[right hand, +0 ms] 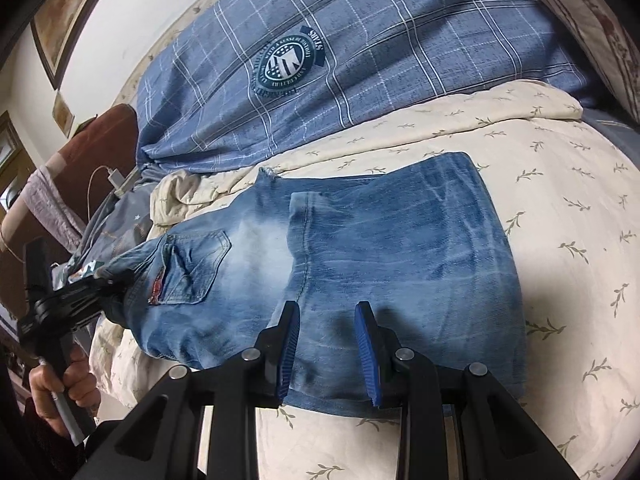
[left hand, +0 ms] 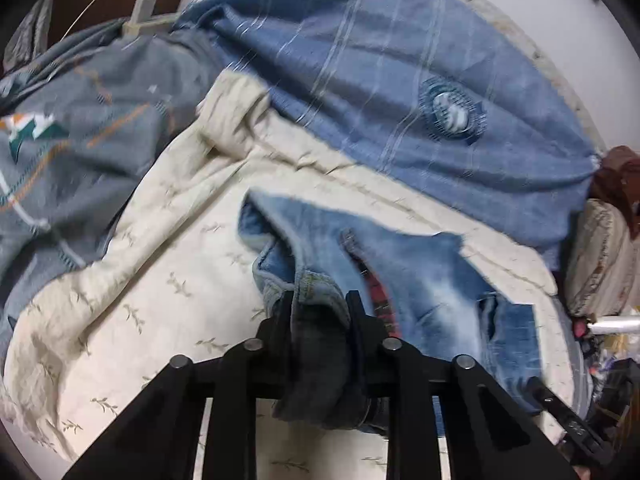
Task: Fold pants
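- One bed [right hand: 560, 216] fills the room's middle, spread with a cream cover printed with small leaf sprigs.
- A blue checked quilt [right hand: 360, 40] with a round badge lies bunched along the far side of the bed, and a grey patterned blanket [left hand: 80, 140] is heaped at one end.
- The faded blue jeans [right hand: 380, 248] lie on the cream cover, doubled over, legs flat, a back pocket showing; the waist end is lifted off the cover toward the left hand-held gripper.
- The left hand-held gripper [left hand: 320, 300] is clamped on a bunched fold of the jeans' waist, denim pinched between its black fingers; a person's hand [right hand: 60, 388] grips its handle.
- The right hand-held gripper [right hand: 328, 312] hangs over the lower edge of the jeans, its blue-padded jaws partly apart with nothing visibly caught between them; whether the pads touch the denim I cannot tell.
- A white charger and cable [left hand: 140, 12] rest at the edge of the grey blanket.
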A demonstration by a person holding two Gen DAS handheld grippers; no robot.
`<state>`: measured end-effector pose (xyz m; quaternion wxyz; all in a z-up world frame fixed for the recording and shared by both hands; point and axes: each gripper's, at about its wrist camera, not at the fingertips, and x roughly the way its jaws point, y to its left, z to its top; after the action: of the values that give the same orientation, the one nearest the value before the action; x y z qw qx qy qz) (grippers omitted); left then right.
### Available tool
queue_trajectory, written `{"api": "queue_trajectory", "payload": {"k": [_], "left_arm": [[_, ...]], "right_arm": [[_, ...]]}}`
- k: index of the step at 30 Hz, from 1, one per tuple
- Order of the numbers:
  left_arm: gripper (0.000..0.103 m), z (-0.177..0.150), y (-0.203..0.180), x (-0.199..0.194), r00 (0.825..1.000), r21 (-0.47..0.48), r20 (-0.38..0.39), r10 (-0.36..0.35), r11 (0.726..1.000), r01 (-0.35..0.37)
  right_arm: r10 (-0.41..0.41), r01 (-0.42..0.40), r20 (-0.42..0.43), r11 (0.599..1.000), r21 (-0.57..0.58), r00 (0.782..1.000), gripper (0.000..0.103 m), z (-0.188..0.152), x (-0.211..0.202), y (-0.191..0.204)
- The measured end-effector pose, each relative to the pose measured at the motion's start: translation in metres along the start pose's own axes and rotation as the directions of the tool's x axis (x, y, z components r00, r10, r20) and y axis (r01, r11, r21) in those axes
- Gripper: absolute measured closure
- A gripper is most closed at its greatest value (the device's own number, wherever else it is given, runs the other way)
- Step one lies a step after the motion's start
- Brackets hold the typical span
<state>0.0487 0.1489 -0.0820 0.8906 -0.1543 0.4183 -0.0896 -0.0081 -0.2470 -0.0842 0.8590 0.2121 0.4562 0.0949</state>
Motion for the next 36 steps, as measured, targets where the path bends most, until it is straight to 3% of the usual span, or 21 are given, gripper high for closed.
{"api": "queue_trajectory", "payload": {"k": [4,9,14,17,20,24,28,33,36], "left_arm": [[0.080,0.006,-0.012,-0.005,1.000,0.031,0.005,0.005,1.000,-0.005],[0.080,0.000,0.005,0.000,1.000,-0.020,-0.014,0.000,1.000,0.000],[0.080,0.002,0.002,-0.003,1.000,-0.025,-0.017,-0.011,1.000,0.011],[0.080,0.005,-0.010,-0.007,1.000,0.001,-0.012,-0.024,1.000,0.024],[0.080,0.007,-0.023,-0.009,0.999,0.032,-0.019,-0.029,0.999,0.030],[0.080,0.010,-0.036,-0.012,0.999,0.064,-0.033,-0.036,0.997,0.038],[0.080,0.014,-0.045,-0.013,0.998,0.103,-0.052,-0.032,0.994,0.038],[0.080,0.017,-0.058,-0.015,0.996,0.175,-0.080,-0.027,0.984,0.041],[0.080,0.020,-0.063,-0.016,0.994,0.197,-0.097,-0.049,0.978,0.068]], "right_arm": [[-0.004,0.004,0.001,1.000,-0.007,1.000,0.071,0.000,-0.001,0.002],[-0.009,0.009,0.012,1.000,-0.016,1.000,0.071,0.000,-0.004,0.003],[0.075,-0.075,-0.005,0.996,-0.056,0.997,0.071,-0.001,-0.004,0.016],[0.129,-0.129,-0.006,0.980,-0.149,0.992,0.068,-0.006,-0.005,0.042],[0.189,-0.172,0.032,0.941,-0.292,0.981,0.025,-0.019,-0.010,0.081],[0.240,-0.188,0.051,0.862,-0.471,0.970,0.025,-0.039,-0.011,0.130],[0.222,-0.101,0.124,0.782,-0.615,0.967,0.025,-0.056,0.000,0.175],[0.238,-0.093,0.138,0.753,-0.652,0.961,0.025,-0.058,0.017,0.200],[0.226,-0.061,0.174,0.760,-0.647,0.959,0.025,-0.055,0.027,0.206]]}}
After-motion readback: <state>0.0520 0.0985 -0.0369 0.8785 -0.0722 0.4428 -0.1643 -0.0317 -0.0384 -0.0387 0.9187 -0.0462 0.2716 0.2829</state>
